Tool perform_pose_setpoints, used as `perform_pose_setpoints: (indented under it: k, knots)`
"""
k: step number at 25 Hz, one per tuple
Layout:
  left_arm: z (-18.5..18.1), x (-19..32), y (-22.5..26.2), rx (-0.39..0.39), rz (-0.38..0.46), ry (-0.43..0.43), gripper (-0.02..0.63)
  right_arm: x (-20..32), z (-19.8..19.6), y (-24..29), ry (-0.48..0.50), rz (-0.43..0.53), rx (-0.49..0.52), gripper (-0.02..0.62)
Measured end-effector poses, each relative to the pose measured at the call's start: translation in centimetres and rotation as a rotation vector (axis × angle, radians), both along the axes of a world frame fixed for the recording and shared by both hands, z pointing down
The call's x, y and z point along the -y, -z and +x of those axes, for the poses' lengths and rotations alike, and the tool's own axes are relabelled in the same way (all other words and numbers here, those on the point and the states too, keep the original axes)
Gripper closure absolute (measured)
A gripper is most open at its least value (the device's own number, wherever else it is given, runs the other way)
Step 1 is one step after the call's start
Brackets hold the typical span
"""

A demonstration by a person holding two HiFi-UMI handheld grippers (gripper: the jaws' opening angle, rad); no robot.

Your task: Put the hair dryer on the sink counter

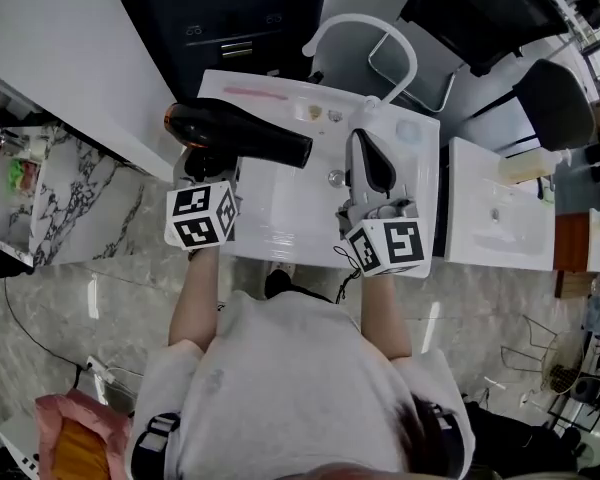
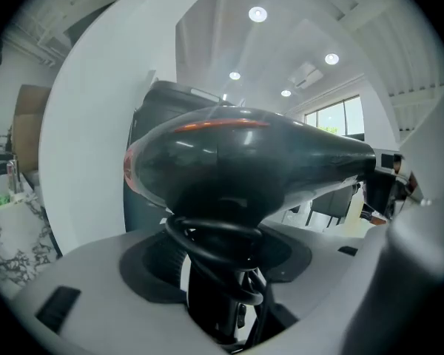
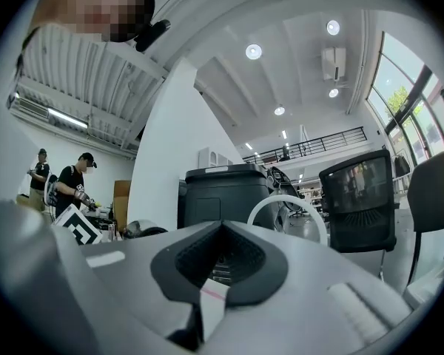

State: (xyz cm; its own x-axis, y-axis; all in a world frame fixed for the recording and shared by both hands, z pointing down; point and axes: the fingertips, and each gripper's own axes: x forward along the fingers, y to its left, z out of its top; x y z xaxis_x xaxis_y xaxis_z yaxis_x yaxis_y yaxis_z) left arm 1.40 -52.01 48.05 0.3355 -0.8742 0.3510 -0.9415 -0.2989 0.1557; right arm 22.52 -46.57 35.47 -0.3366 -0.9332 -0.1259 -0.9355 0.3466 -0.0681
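Head view: my left gripper (image 1: 212, 163) is mostly hidden under the black hair dryer (image 1: 238, 133), so the handle and jaws can't be made out here. The dryer is held over the left edge of the white sink counter (image 1: 280, 230), with its nozzle pointing right, towards my right gripper (image 1: 365, 143). A white faucet (image 1: 400, 48) arcs behind, with a pink item (image 1: 255, 92) that is too small to identify. Only black-and-white square markers show on the gripper cubes. Left gripper view: the dryer body fills the frame. The jaws are clamped on its handle, which has a black cord (image 2: 214, 246) looped round it, and the handle's lower end is cut off. Right gripper view: the jaws are pressed together with nothing between them. A black cabinet (image 3: 226, 191) and a chair (image 3: 359, 198) are beyond, with people (image 3: 74, 187) at far left.
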Motion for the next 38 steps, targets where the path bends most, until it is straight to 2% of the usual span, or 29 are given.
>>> perform_pose_setpoints:
  k: [8,20,30,38]
  knots:
    - [1.2,4.1,-6.9,0.096,-0.160,0.019,0.341,2.9,2.0,-1.6,0.005,-0.039,-0.003,0.588]
    - [2.0,8.2,-14.9,0.154,-0.371,0.059,0.341,5.7,3.6,-4.5,0.031,-0.109,-0.009,0.588]
    - [2.3,10.0,-18.8,0.200,-0.480,0.088,0.341,6.8,5.0,-6.0,0.028,-0.143,-0.010,0.588]
    - [2.5,11.1,-20.4,0.245,-0.506,0.091,0.338,7.3,6.0,-6.8,0.017,-0.165,-0.013,0.588]
